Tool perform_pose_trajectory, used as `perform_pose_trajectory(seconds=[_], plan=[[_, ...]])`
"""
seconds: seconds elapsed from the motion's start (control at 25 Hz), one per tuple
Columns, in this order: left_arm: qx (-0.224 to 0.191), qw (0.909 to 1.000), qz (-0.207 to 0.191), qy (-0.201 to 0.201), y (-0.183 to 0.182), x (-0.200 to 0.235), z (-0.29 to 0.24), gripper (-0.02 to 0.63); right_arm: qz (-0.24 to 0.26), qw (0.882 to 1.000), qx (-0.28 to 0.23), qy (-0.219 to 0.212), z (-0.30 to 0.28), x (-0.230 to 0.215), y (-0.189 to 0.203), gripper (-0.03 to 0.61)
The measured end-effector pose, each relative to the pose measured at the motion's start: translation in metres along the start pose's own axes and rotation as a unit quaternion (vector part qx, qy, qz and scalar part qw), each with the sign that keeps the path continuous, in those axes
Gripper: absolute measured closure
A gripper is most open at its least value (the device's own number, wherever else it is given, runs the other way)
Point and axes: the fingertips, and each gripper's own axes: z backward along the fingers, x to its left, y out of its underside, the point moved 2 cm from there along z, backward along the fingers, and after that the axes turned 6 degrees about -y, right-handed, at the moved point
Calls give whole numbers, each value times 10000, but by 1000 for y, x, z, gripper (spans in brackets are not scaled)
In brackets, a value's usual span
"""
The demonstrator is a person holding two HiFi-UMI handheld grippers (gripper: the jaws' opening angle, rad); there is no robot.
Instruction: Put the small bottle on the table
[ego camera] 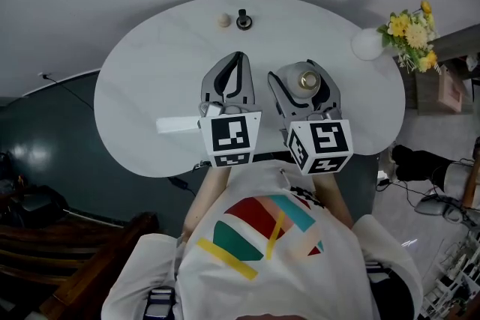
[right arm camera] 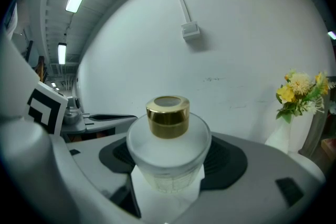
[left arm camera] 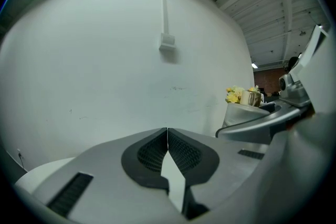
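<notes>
Right hand-held gripper (ego camera: 305,75) clamped on the small bottle (ego camera: 308,80), over the near right part of the oval white counter (ego camera: 142,86). Left hand-held gripper (ego camera: 238,60) just beside it over the near middle, jaws pressed together with nothing between them.

Seen from the head view alone: a small beige ball (ego camera: 223,20) and a black piece (ego camera: 243,19) close together at the far edge.

Given only by the right gripper view: the bottle's frosted white body, upright between the dark ribbed pads (right arm camera: 226,157), topped by a gold cap (right arm camera: 167,115). At that view's far right, a white vase (right arm camera: 281,139) of yellow flowers (right arm camera: 299,89), which the head view places at the counter's right edge.

In the left gripper view, tips meeting in a thin seam against a bare white wall (left arm camera: 105,60). To the right, the gold cap again, peeking over the other gripper.

Hidden in every view: the bottle's base, behind the jaws, so impossible to tell whether it touches the counter. Black piece too small to name.
</notes>
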Motion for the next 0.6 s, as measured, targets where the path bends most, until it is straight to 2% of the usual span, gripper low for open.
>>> perform_pose_trajectory(seconds=[0.28, 0.6], plan=[[197, 9998, 11, 3, 2, -9, -14, 597, -101, 9998, 87, 143, -2, -18, 3, 242], [367, 9989, -73, 275, 8, -37, -37, 597, -187, 9990, 146, 366, -9, -51, 7, 242]])
